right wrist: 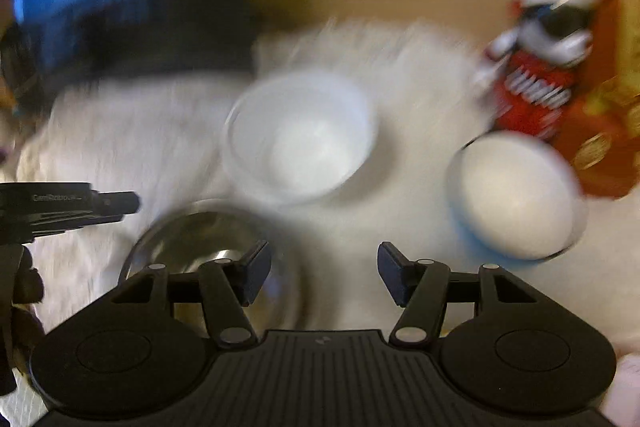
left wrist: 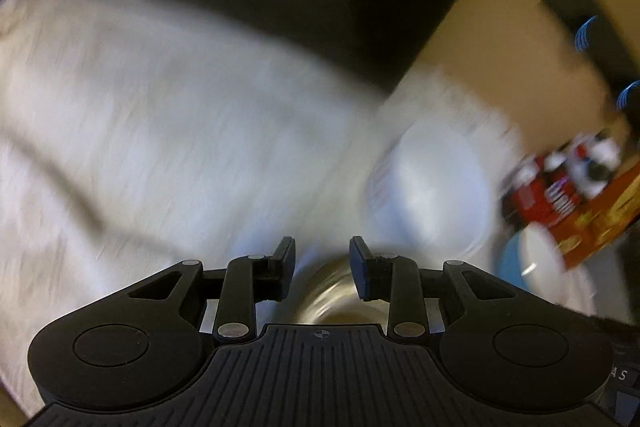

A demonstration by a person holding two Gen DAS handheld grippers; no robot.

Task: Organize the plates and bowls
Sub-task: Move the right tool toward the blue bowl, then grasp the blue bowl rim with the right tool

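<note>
Both views are motion-blurred. A white bowl [right wrist: 300, 139] sits on the white cloth [right wrist: 132, 135] ahead of my right gripper [right wrist: 323, 269], which is open and empty. A blue-sided bowl with a white inside [right wrist: 516, 195] stands to its right. A shiny metal bowl [right wrist: 200, 239] sits under the right gripper's left finger. In the left wrist view my left gripper [left wrist: 322, 263] is open, with the metal bowl [left wrist: 332, 287] just below and between its fingers. The white bowl [left wrist: 432, 187] and blue bowl [left wrist: 532, 263] lie to its right.
A red and orange snack box [right wrist: 560, 95] stands at the right, also in the left wrist view [left wrist: 568, 203]. The left gripper [right wrist: 72, 207] shows at the right view's left edge. A tan surface [left wrist: 500, 39] and dark background lie beyond the cloth.
</note>
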